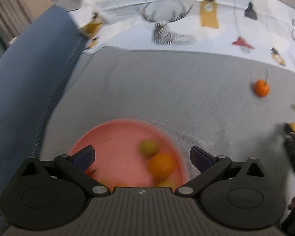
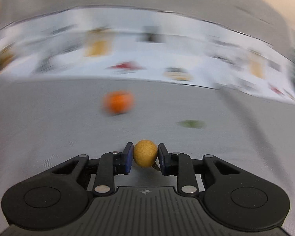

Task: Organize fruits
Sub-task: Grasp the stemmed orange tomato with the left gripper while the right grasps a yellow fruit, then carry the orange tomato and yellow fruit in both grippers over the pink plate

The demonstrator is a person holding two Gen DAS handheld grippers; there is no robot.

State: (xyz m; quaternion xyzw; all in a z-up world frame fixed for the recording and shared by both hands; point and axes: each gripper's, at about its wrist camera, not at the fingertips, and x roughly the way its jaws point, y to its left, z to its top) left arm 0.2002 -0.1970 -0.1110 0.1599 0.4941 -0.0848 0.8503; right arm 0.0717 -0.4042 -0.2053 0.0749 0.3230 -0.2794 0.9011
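Note:
My right gripper (image 2: 145, 154) is shut on a small round tan fruit (image 2: 145, 153), its blue pads pressing both sides. Beyond it an orange (image 2: 119, 102) lies on the grey cloth, blurred. In the left wrist view my left gripper (image 1: 142, 153) stands open above a pink plate (image 1: 116, 135) holding a yellow-green fruit (image 1: 148, 147), an orange fruit (image 1: 161, 166) and more fruit partly hidden under the gripper body. The loose orange (image 1: 261, 88) lies far right, and the right gripper (image 1: 291, 131) with the tan fruit shows at the right edge.
A small green scrap (image 2: 191, 123) lies on the grey cloth right of the orange. A white patterned cloth (image 1: 186, 25) covers the far side. A blue cushion (image 1: 29, 74) borders the grey cloth on the left.

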